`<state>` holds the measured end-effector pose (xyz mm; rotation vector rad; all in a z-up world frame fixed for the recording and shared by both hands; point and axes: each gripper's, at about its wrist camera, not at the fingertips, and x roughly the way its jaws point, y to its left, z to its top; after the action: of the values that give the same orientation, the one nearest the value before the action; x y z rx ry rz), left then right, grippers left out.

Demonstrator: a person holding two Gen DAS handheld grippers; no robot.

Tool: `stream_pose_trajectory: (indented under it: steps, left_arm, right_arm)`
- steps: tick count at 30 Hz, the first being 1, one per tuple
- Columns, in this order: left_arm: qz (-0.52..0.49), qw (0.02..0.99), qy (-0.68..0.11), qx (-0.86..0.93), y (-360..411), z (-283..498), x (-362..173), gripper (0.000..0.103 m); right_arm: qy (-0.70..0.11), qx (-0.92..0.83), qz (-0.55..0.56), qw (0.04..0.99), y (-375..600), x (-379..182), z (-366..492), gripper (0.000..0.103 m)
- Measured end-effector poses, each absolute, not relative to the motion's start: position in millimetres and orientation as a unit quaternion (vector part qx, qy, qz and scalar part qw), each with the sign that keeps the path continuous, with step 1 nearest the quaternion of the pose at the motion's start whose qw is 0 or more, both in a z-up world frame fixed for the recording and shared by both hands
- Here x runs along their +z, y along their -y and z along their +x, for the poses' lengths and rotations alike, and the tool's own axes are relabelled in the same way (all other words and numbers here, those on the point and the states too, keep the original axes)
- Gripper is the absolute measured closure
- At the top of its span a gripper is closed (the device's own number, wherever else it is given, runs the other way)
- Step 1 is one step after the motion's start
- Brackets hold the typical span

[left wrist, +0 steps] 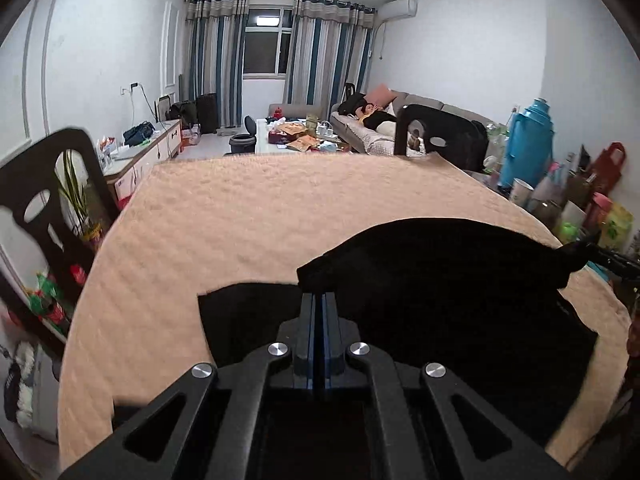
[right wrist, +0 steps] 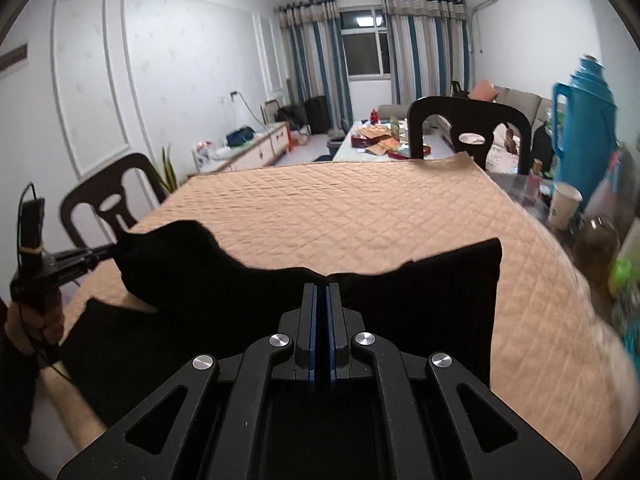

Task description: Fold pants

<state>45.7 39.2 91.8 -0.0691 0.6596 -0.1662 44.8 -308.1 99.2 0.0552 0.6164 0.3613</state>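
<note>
Black pants [left wrist: 440, 280] raised over the quilted table cover [left wrist: 260, 220].
Your left gripper [left wrist: 319, 294] and right gripper [right wrist: 321, 286] each clamp the fabric's edge, jaws pressed together on it.

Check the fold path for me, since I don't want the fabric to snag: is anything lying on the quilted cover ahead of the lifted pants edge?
Nothing visible. Both the left gripper and right gripper are shut on the black pants, and the peach quilted cover ahead lies bare up to the far chair.
</note>
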Motion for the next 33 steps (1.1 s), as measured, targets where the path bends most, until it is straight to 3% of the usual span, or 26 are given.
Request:
stream_pose_trajectory:
  steps: [9,14,15,16,17,18,19,20,28,33]
  left_arm:
    - [-0.07,0.922,-0.366,-0.107,-47.6,-30.7,42.0,0.099]
    - [-0.091,0.92,-0.369,-0.091,-64.5,-40.4,42.4,0.097]
    - [-0.089,0.923,-0.365,-0.083,-65.7,-39.1,45.6,0.096]
    - [-0.085,0.925,-0.361,-0.079,-61.2,-38.0,46.1,0.088]
    - [-0.083,0.927,-0.358,-0.078,-59.2,-32.9,50.1,0.074]
    - [-0.083,0.928,-0.355,-0.081,-56.5,-29.1,51.7,0.066]
    - [-0.079,0.928,-0.352,-0.089,-52.0,-21.6,54.8,0.057]
    - [-0.071,0.93,-0.348,-0.095,-45.4,-10.3,58.2,0.056]
    - [-0.062,0.905,-0.409,-0.1,-27.1,74.0,35.5,0.056]
    - [-0.088,0.894,-0.427,-0.106,-23.3,87.3,24.3,0.056]
  right_arm:
    - [-0.379,0.157,0.132,0.902,341.3,17.1,-5.1,0.099]
    - [-0.39,0.152,0.189,0.888,358.7,-7.4,-5.4,0.097]
    - [-0.386,0.153,0.2,0.888,361.4,-7.9,-6.7,0.093]
    - [-0.38,0.155,0.212,0.887,364.5,-8.0,-6.3,0.089]
    - [-0.375,0.155,0.22,0.887,365.6,-7.8,-6.5,0.077]
    - [-0.371,0.154,0.226,0.887,366.6,-7.4,-5.6,0.06]
    - [-0.367,0.153,0.235,0.887,367.3,-7.2,-4.7,0.054]
    - [-0.364,0.157,0.246,0.885,368.0,-8.1,-3.1,0.053]
    - [-0.338,0.176,0.317,0.868,386.6,-17.1,-10.8,0.053]
    - [-0.329,0.173,0.347,0.861,398.8,-22.9,-9.9,0.053]
